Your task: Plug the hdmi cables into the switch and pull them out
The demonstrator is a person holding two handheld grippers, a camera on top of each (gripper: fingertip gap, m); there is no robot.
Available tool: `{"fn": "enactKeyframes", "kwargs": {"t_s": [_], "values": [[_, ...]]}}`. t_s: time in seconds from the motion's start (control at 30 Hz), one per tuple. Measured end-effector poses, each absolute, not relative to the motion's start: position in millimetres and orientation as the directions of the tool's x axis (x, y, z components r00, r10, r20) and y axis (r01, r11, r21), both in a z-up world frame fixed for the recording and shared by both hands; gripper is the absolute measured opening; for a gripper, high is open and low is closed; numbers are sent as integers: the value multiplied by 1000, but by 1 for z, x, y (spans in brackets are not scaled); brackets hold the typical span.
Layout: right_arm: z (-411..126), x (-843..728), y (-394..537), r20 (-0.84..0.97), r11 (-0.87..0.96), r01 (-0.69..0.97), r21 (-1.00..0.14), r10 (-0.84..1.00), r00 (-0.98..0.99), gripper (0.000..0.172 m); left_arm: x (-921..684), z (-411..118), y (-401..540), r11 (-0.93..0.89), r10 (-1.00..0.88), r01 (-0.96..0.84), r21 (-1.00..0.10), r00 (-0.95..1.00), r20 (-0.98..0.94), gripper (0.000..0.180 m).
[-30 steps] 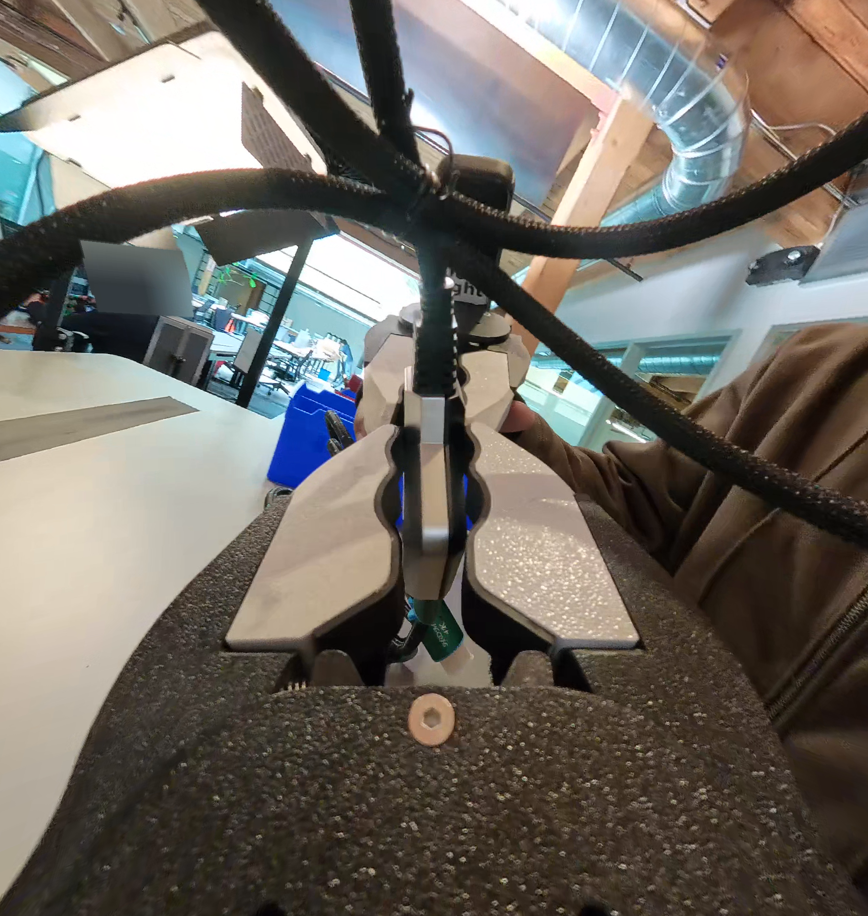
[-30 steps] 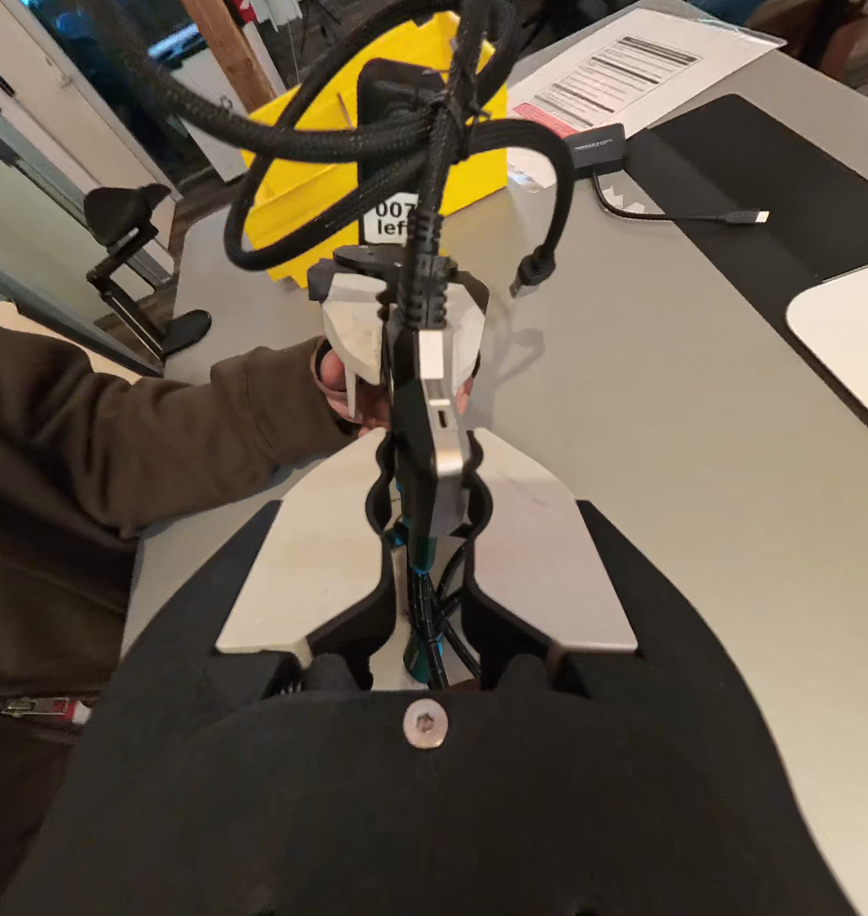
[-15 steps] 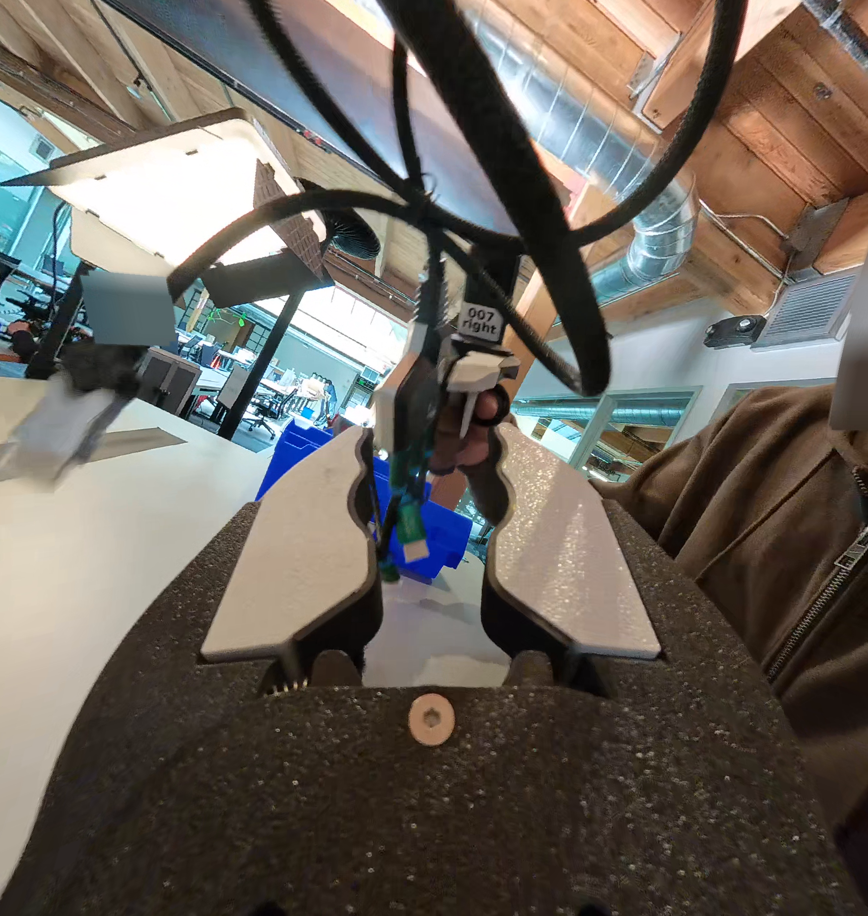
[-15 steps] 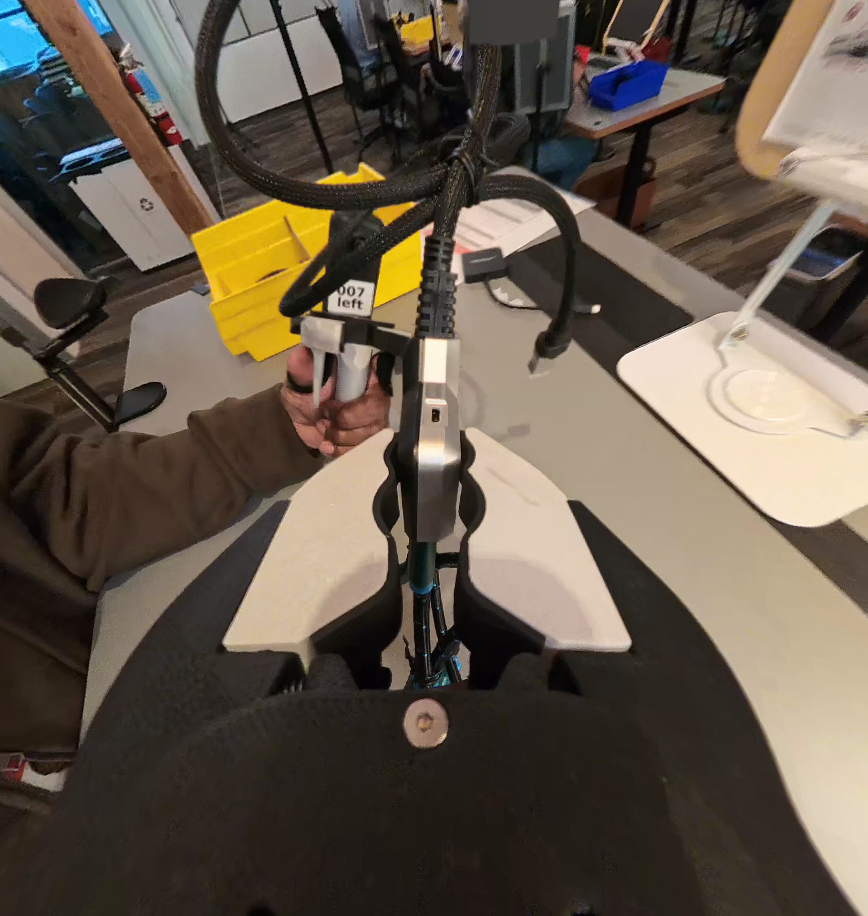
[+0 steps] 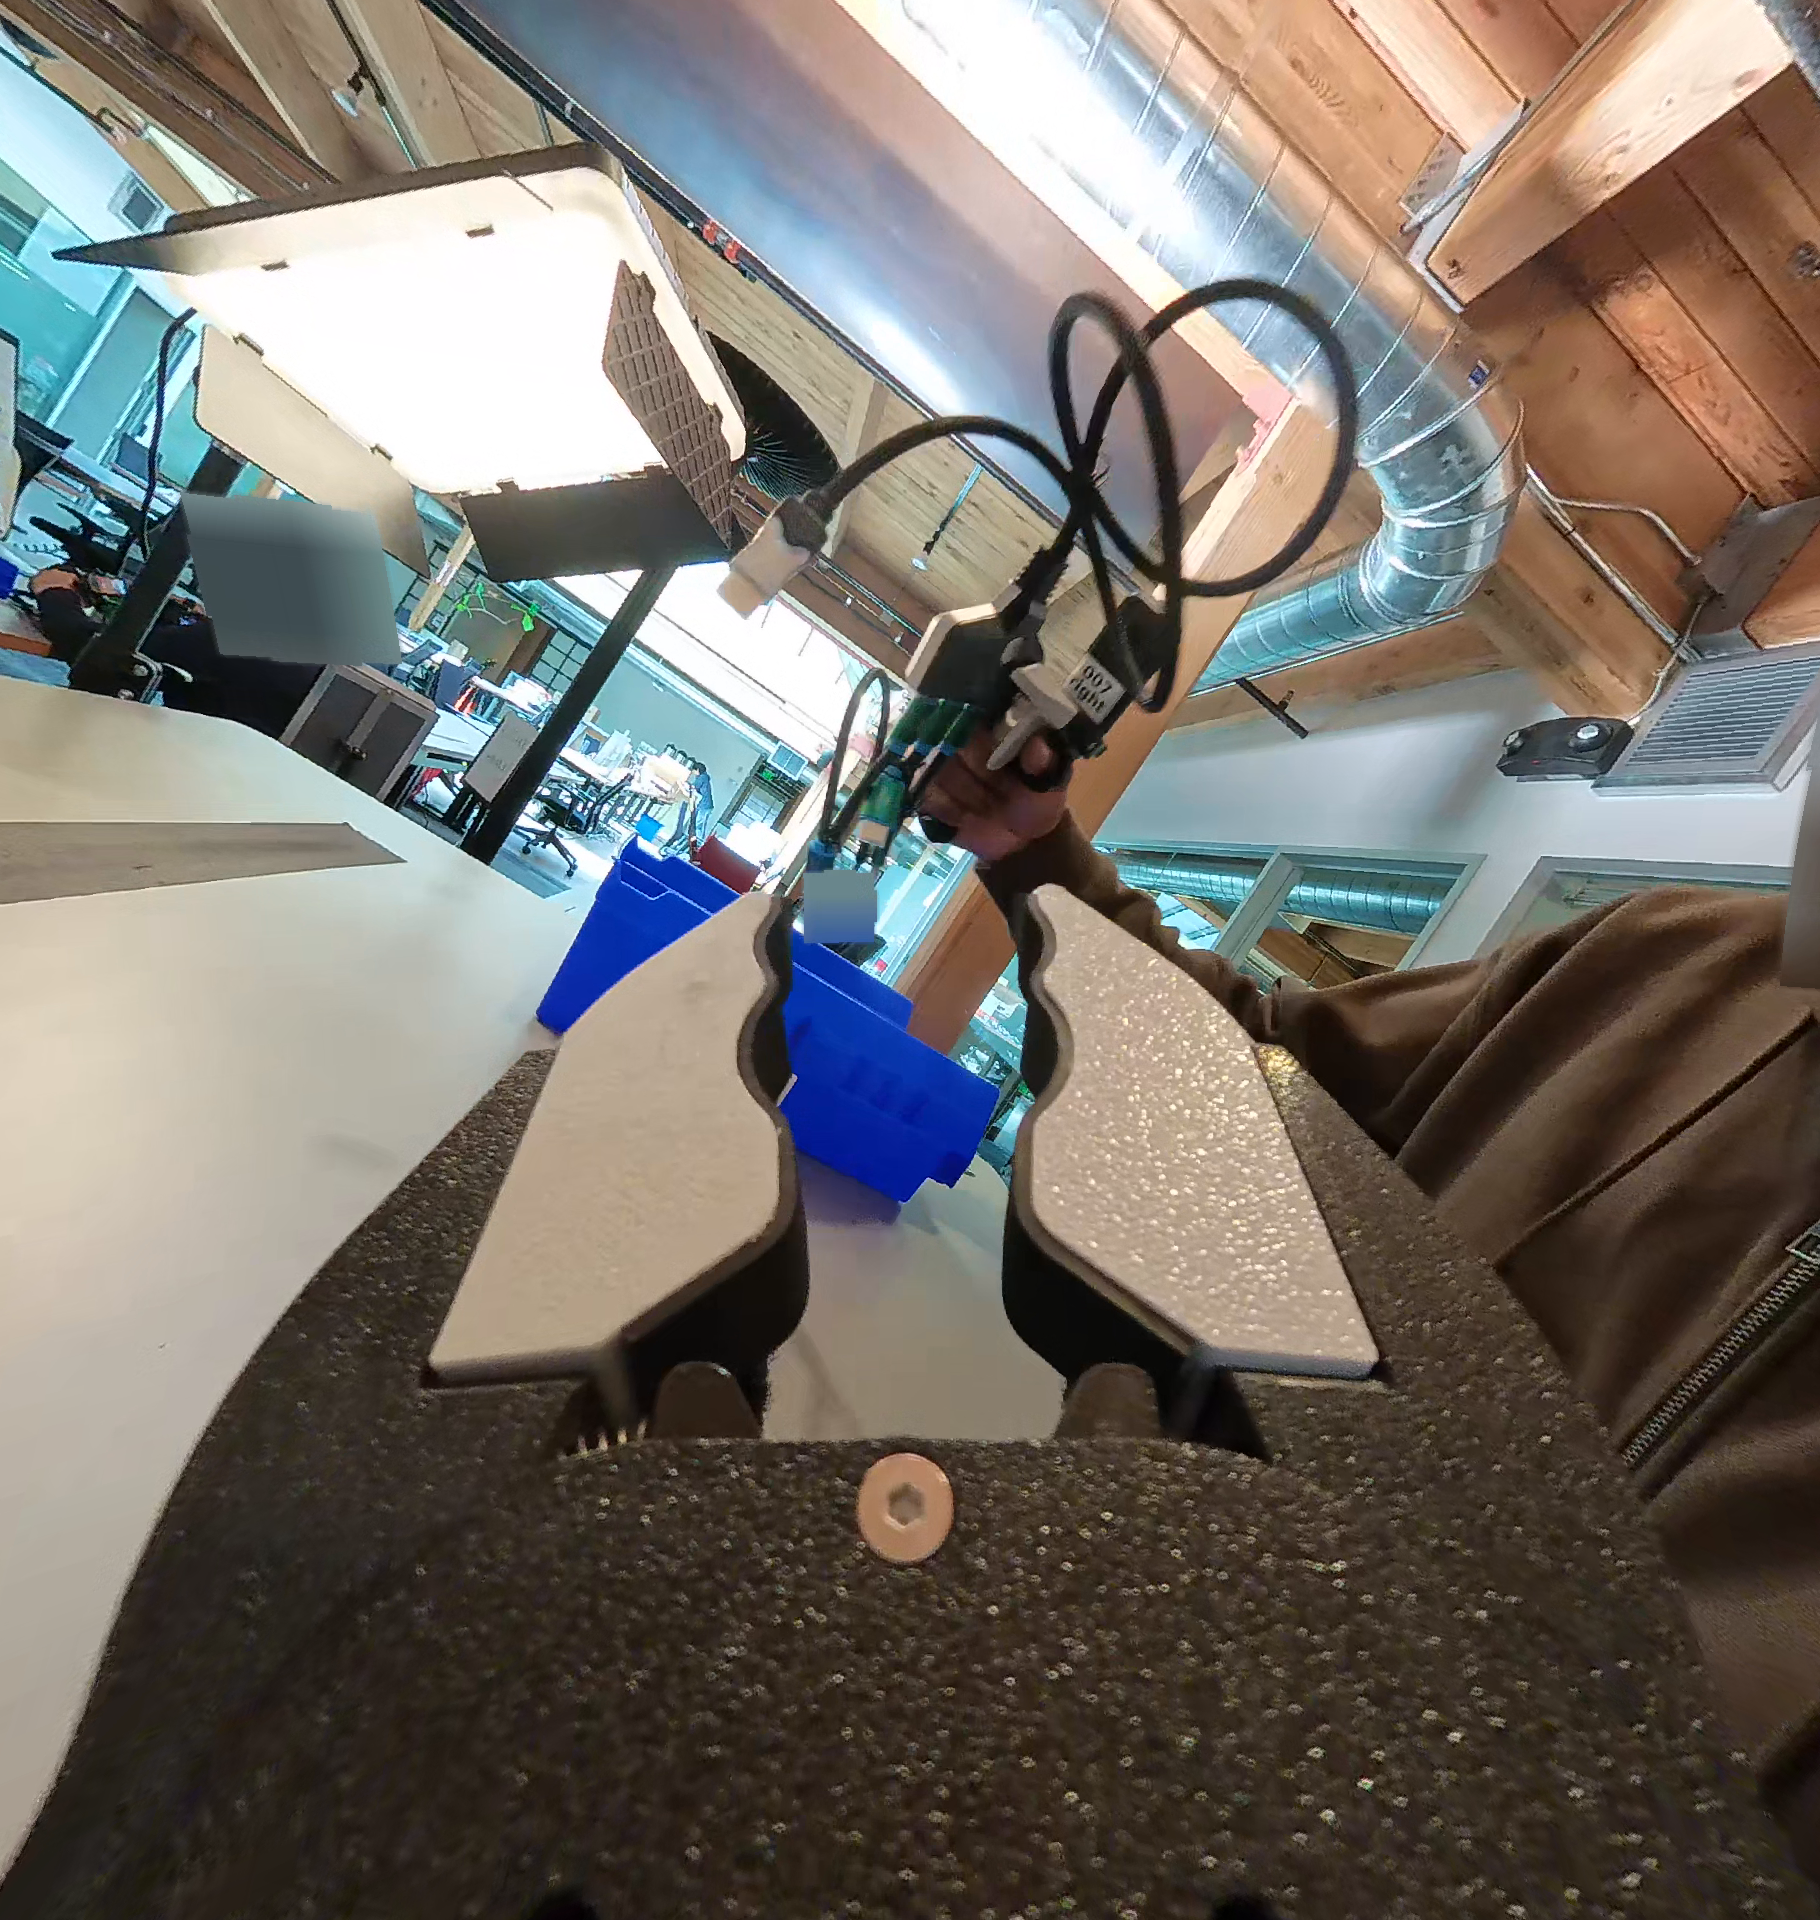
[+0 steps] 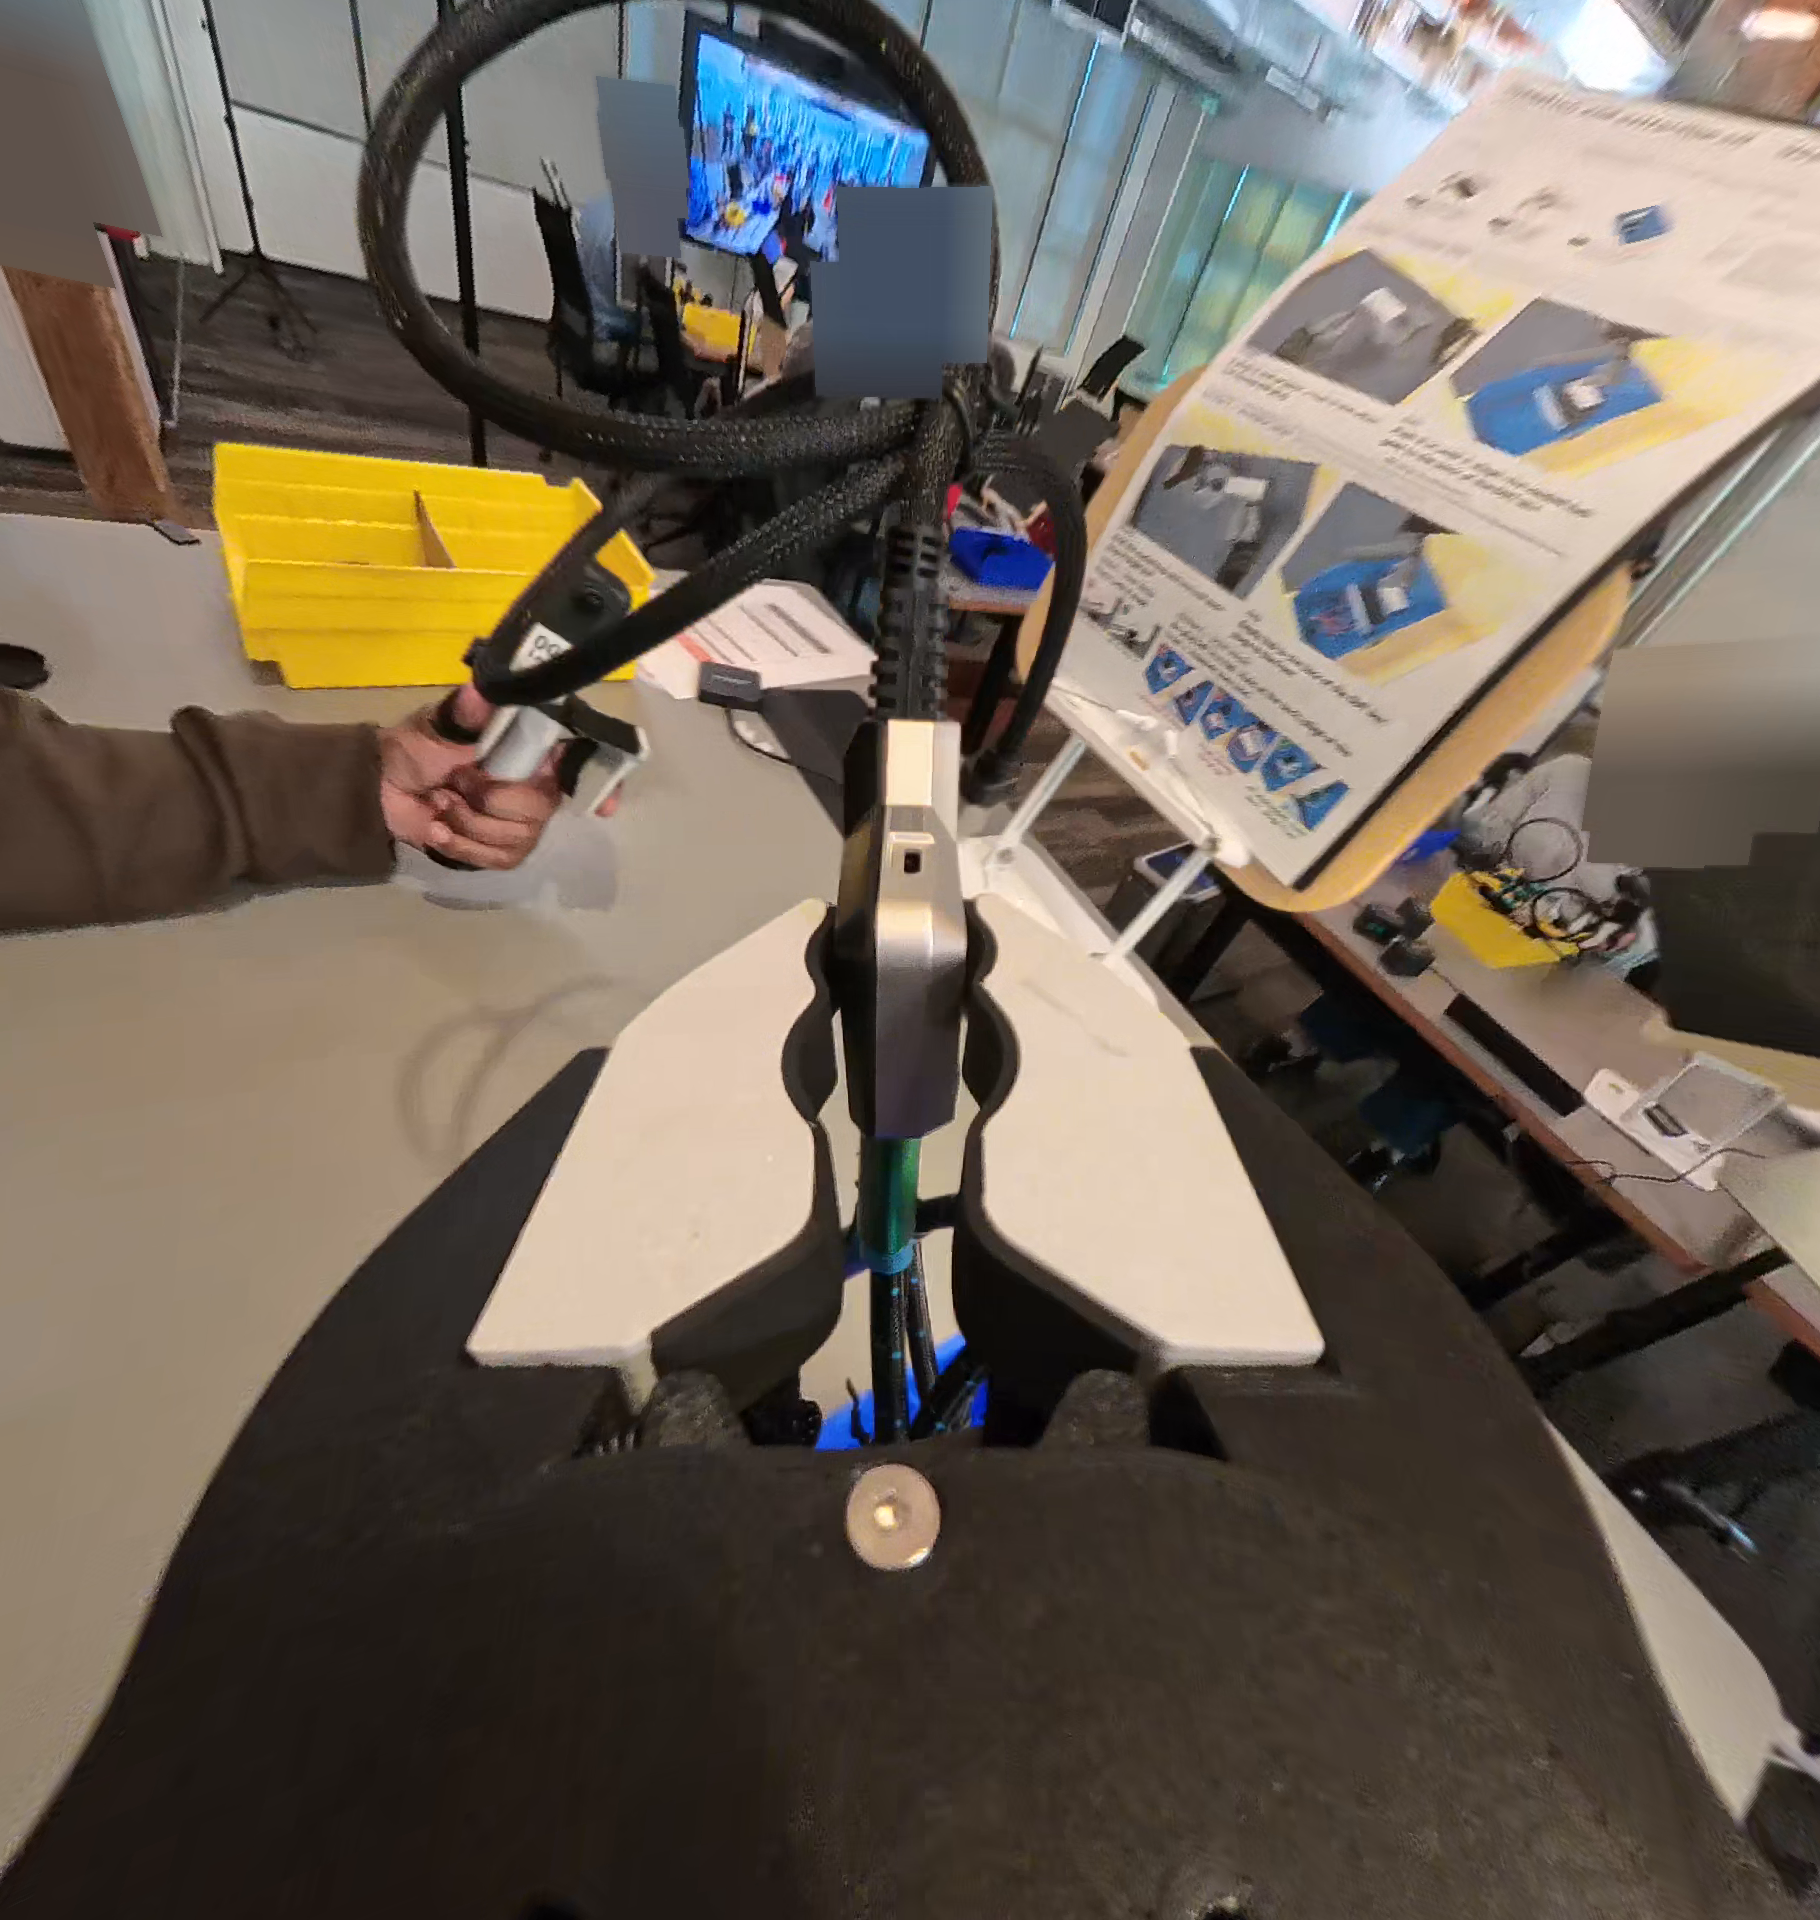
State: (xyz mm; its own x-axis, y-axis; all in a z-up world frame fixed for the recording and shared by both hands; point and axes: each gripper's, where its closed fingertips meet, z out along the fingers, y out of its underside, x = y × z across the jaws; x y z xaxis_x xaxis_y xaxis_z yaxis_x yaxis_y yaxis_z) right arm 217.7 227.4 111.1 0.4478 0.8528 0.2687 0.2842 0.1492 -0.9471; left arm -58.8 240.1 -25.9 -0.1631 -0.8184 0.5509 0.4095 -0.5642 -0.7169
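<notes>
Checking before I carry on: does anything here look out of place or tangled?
Yes. The hub clamped in the right tool trails knotted black cables looping overhead, one plug dangling free. The left tool is open and empty.

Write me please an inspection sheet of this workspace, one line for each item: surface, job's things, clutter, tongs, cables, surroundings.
Surface: grey table, mostly bare.
Job's things: silver hub with plugs and cables attached.
Clutter: yellow bin, blue bin, papers, small black adapter.
Tongs: left tongs open, nothing between them; right tongs shut on the hub.
Cables: black braided cable bundle looped above the hub.
Surroundings: tilted instruction board, ceiling duct, other desks.
</notes>
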Motion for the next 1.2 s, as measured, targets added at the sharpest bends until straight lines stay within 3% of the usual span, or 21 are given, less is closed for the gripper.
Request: {"fn": "enactKeyframes", "kwargs": {"t_s": [0.3,0.5,0.97,1.2], "values": [[46,295,262,123,66,120,-991,818,562,20,-46,-33,236,-581,-810,369,-725,-174,561,39],[39,296,269,92,59,77,-995,835,543,20,-46,-34,237,-586,-806,370,-721,-176,565,39],[-25,310,276,-1,-114,186,-976,854,520,20,-48,-32,237,-583,-808,373,-721,-177,562,38],[-66,303,275,91,-173,459,-872,863,497,20,-48,-32,238,-585,-807,373,-720,-178,563,38]]}}
